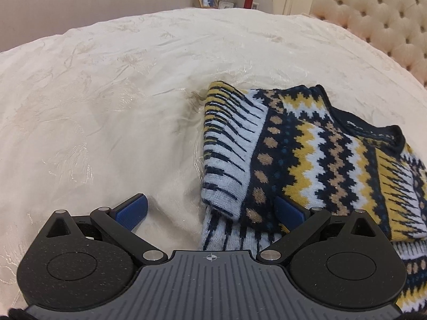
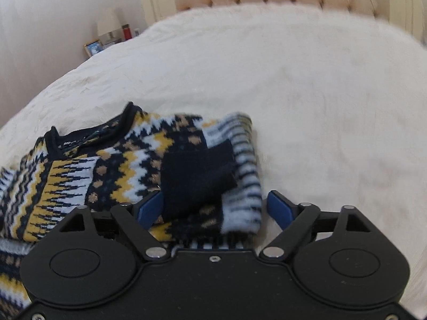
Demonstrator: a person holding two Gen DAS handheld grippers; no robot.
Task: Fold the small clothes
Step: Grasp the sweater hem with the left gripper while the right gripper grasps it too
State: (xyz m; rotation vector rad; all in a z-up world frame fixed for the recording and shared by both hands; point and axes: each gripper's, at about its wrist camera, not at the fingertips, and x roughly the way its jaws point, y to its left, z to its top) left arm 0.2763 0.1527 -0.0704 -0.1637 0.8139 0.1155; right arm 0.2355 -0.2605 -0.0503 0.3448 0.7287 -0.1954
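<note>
Sweater [image 1: 307, 154] lies on bed [image 1: 106, 93], both sleeves turned in over middle. Neck hole points toward headboard [image 1: 387, 21].

Left tool [image 1: 210, 209] wide open, low at bottom of left sleeve, one finger on sweater, other over bed. Holds nothing.

Right tool [image 2: 214, 206] wide open around right sleeve and dark cuff [image 2: 197, 176], not squeezing.

Next, I think: pinch bottom edge with both tools, same height, lift slow, lay over top. Keep sleeves tucked flat.
</note>
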